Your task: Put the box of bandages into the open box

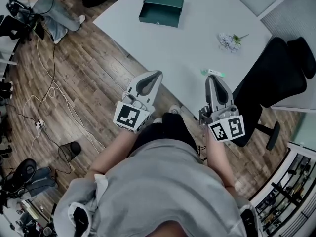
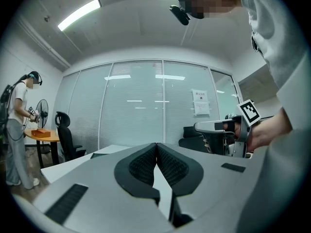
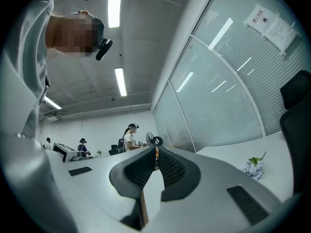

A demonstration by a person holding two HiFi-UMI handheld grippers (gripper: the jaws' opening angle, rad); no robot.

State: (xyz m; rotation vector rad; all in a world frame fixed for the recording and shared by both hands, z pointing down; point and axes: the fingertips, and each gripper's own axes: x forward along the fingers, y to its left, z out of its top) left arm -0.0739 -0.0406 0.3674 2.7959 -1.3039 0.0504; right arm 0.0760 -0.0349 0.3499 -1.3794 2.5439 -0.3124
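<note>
The open dark green box (image 1: pixel 162 8) lies at the far side of the white table (image 1: pixel 187 38). A small white and green box of bandages (image 1: pixel 216 73) sits near the table's front edge, just beyond the tip of my right gripper (image 1: pixel 211 79). Both grippers are held close to the body, over the table's near edge. My left gripper (image 1: pixel 152 76) hangs to the left, far from both boxes. In the left gripper view its jaws (image 2: pixel 156 145) meet with nothing between them. The right gripper's jaws (image 3: pixel 156 150) are likewise shut and empty.
A small bunch of pale flowers (image 1: pixel 230 40) lies on the table's right side, also seen as flowers (image 3: pixel 253 168). A black office chair (image 1: pixel 276 78) stands to the right. Cables and a bin (image 1: pixel 69 151) lie on the wooden floor at left. Other people stand in the room.
</note>
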